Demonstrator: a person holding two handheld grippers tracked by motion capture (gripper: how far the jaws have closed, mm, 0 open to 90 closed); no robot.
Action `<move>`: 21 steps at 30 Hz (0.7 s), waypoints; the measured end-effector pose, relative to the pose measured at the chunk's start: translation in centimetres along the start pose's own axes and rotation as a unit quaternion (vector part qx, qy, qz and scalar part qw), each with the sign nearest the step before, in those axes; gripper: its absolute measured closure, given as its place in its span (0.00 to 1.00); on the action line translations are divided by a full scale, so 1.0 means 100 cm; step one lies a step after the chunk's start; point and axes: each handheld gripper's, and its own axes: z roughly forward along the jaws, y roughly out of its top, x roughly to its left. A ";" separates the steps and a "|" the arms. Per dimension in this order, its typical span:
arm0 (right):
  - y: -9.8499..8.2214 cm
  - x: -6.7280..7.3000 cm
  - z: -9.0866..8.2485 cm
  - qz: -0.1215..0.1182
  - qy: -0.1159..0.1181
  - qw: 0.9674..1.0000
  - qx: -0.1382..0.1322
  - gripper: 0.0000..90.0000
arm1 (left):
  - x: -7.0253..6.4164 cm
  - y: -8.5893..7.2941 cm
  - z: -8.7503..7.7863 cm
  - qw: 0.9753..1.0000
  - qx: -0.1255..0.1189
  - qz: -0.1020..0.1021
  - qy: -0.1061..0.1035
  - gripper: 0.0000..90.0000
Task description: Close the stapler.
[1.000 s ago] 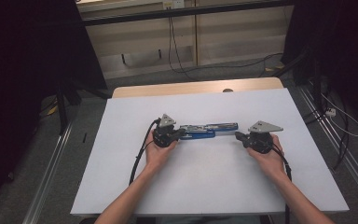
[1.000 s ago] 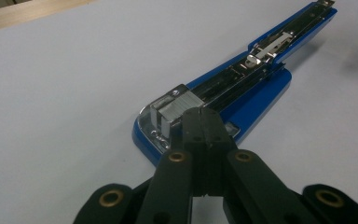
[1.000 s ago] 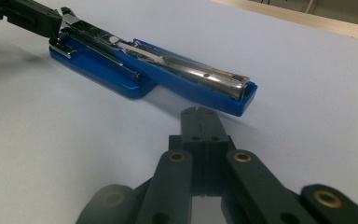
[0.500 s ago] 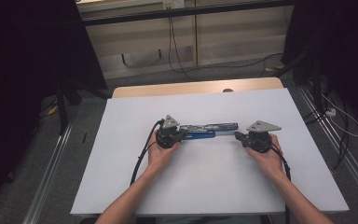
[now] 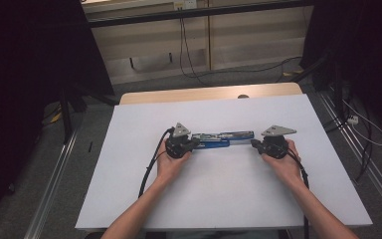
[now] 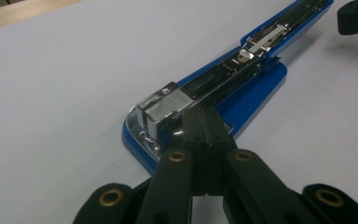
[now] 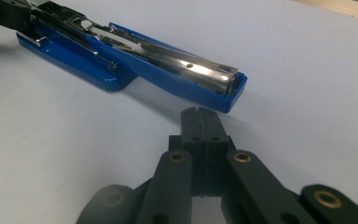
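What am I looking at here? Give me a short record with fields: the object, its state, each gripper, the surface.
object: blue stapler
state: swung open flat, metal staple channel facing up
left gripper: jaws shut, tips resting on the stapler's metal head end
right gripper: jaws shut, just short of the stapler's opened arm end, not touching
surface: white table

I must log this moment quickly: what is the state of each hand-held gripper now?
Left hand-held gripper: closed, holding nothing, tips pressing on the blue stapler.
Right hand-held gripper: closed, empty, just short of the stapler's other end.
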 end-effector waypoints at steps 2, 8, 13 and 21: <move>0.001 0.000 0.003 -0.001 0.000 1.000 0.006 1.00 | 0.000 0.000 0.000 1.000 -0.001 -0.007 -0.005 1.00; 0.004 0.000 0.008 -0.004 -0.016 0.999 0.033 1.00 | 0.002 -0.001 0.000 1.000 -0.002 -0.013 -0.012 1.00; 0.004 -0.002 0.012 0.003 -0.018 0.999 0.047 1.00 | 0.002 -0.001 0.000 1.000 -0.003 -0.009 -0.009 1.00; 0.005 0.001 0.015 -0.001 -0.027 0.999 0.047 1.00 | 0.003 -0.001 0.001 1.000 -0.008 -0.018 -0.014 1.00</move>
